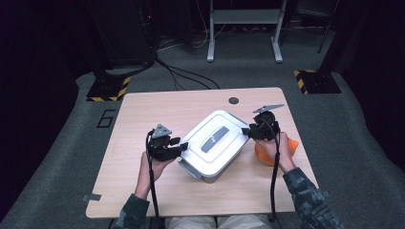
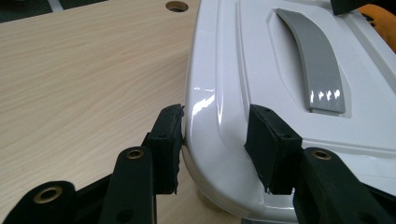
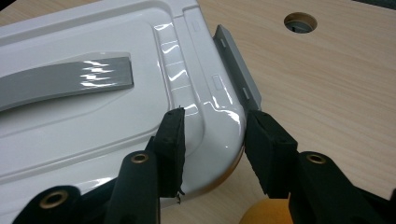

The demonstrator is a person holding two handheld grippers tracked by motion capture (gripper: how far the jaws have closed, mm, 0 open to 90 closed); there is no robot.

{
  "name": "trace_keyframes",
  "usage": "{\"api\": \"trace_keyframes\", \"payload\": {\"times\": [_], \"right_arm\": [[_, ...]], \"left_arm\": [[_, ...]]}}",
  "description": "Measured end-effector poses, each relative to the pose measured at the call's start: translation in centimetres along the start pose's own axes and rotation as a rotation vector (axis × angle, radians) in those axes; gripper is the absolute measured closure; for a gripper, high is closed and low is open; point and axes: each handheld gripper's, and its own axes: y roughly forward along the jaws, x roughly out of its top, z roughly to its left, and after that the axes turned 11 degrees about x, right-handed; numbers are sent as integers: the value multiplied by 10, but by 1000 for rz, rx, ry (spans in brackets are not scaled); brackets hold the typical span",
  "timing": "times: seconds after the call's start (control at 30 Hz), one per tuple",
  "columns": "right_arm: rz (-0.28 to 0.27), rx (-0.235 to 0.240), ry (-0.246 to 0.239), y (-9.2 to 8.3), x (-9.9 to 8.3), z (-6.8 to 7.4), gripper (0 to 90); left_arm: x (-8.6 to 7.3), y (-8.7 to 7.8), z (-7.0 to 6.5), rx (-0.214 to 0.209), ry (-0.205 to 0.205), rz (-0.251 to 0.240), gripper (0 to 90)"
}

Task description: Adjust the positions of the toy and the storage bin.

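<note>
Both tools, left (image 2: 215,140) and right (image 3: 212,140), straddle opposite corners of the white box's lid (image 1: 215,140), jaws wide; box sits mid-bench (image 1: 143,124), an orange thing (image 1: 291,145) beside it.

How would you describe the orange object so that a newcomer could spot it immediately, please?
Start at the wooden table and find the white lidded box in its middle. Just beyond the box's right end, under the person's right hand, lies the orange object, the sole brightly coloured item there.
</note>
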Motion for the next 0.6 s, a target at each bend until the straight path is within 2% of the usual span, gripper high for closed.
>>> {"api": "trace_keyframes", "payload": {"times": [0.3, 0.33, 0.37, 0.5, 0.57, 0.6], "right_arm": [[-8, 6, -11, -2, -6, 7, 578], [-6, 6, 0, -2, -6, 9, 578], [-9, 7, -18, -2, -7, 8, 579], [-8, 5, -8, -2, -6, 10, 565], [-4, 8, -12, -1, -6, 10, 470], [0, -1, -12, 0, -6, 11, 419]], "left_arm": [[-5, -8, -2, -4, 3, -1, 555], [-6, -8, -2, -4, 0, -3, 555], [-7, -9, -2, -2, 3, -1, 555], [-7, -9, -2, -7, 4, -1, 553], [-6, -8, -2, -4, 1, 1, 529], [-6, -8, -2, 2, 5, 10, 487]]}}
